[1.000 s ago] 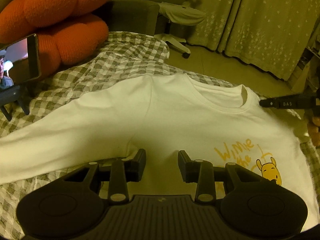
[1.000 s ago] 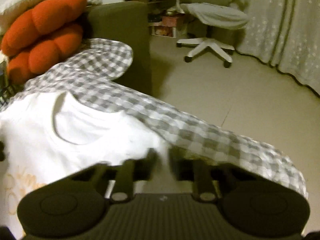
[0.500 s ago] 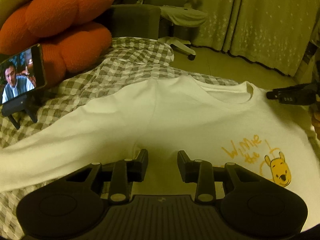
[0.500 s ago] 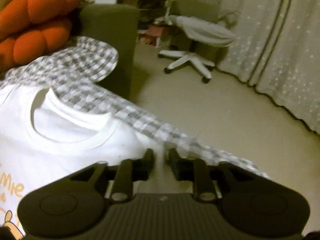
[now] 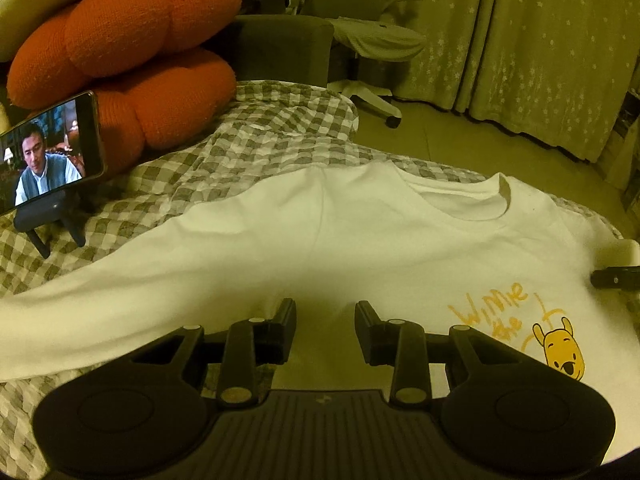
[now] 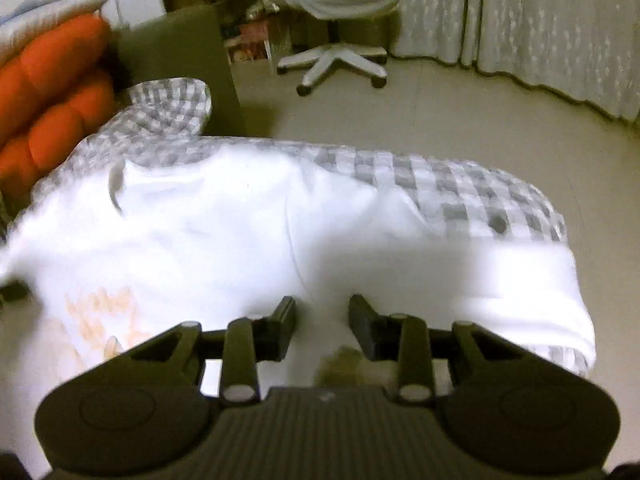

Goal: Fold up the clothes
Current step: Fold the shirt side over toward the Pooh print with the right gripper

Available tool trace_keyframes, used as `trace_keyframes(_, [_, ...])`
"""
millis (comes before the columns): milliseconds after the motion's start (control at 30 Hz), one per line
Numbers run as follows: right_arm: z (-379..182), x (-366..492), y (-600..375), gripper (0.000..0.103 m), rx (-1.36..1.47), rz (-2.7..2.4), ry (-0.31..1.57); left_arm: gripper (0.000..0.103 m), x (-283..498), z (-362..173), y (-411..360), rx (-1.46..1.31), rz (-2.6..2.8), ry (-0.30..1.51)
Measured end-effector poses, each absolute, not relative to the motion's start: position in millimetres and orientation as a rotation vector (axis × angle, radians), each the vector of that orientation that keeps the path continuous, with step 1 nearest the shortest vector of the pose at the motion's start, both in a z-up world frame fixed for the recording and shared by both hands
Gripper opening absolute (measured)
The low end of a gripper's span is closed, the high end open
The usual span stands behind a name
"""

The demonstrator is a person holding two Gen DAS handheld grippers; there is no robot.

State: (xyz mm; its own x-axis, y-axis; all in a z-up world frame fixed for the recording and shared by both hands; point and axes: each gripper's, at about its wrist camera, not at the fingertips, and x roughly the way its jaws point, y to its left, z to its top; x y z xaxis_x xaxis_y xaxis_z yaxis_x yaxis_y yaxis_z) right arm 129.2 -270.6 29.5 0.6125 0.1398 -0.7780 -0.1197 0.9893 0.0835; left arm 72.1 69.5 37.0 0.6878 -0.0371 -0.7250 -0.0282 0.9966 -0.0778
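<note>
The shirt lies spread face up on the checked cover, neckline toward the far edge.

Left gripper: jaws apart with a clear gap, nothing between them. It is positioned over the shirt body near the underarm of one sleeve, which runs out to the left across the cover. Contact between fingertips and fabric cannot be determined.

Right gripper: jaws apart by a similar gap, nothing held. It is positioned over the shirt near the shoulder seam. The other sleeve extends to the right and drapes over the cover's edge.

View differences:
- The left wrist view shows the print, orange lettering and a yellow bear face, sharply. It also shows a phone with a lit screen on a small dark stand, on the cover to the left, and the tip of the right gripper at the right edge, over the shirt.
- The right wrist view is motion-blurred; the print appears only as faint orange marks. It shows the cover's right edge and open floor beyond.

Materials and shapes:
- Shirt: white knit, ribbed round collar, smooth with shallow wrinkles.
- Cover: grey-and-white check, rumpled toward the cushion.
- Cushion: orange, coarse weave, rounded lobes.
- Chair: five-star castor base, cloth-draped seat.
- Curtains: pleated, small pale pattern.
</note>
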Motion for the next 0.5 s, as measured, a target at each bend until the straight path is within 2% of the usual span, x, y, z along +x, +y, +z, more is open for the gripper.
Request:
trace_keyframes(67, [30.9, 121.0, -280.2, 0.031, 0.06, 0.136, 0.919, 0.034, 70.7, 35.2, 68.7, -0.068, -0.01, 0.811])
trace_keyframes(133, [30.8, 116.2, -294.9, 0.042, 0.078, 0.103, 0.916, 0.034, 70.3, 33.6, 68.7, -0.058, -0.013, 0.812])
trace_keyframes(167, [30.4, 113.8, -302.3, 0.042, 0.087, 0.086, 0.914, 0.034, 70.5, 33.2, 69.0, -0.058, -0.013, 0.813])
trace_keyframes(267, [21.7, 104.3, -322.8, 0.035, 0.109, 0.056, 0.908, 0.034, 71.0, 35.2, 69.7, -0.07, -0.007, 0.82])
trace_keyframes(300, [18.7, 101.2, -329.7, 0.023, 0.116, 0.046, 0.906, 0.034, 71.1, 36.1, 70.7, -0.079, -0.007, 0.823])
trace_keyframes(400, [25.0, 96.3, -354.8, 0.027, 0.147, -0.093, 0.868, 0.034, 71.4, 38.1, 73.6, -0.103, -0.006, 0.831])
trace_keyframes(500, [25.9, 97.4, -339.7, 0.027, 0.124, -0.028, 0.847, 0.034, 72.3, 40.3, 72.4, -0.109, -0.002, 0.83])
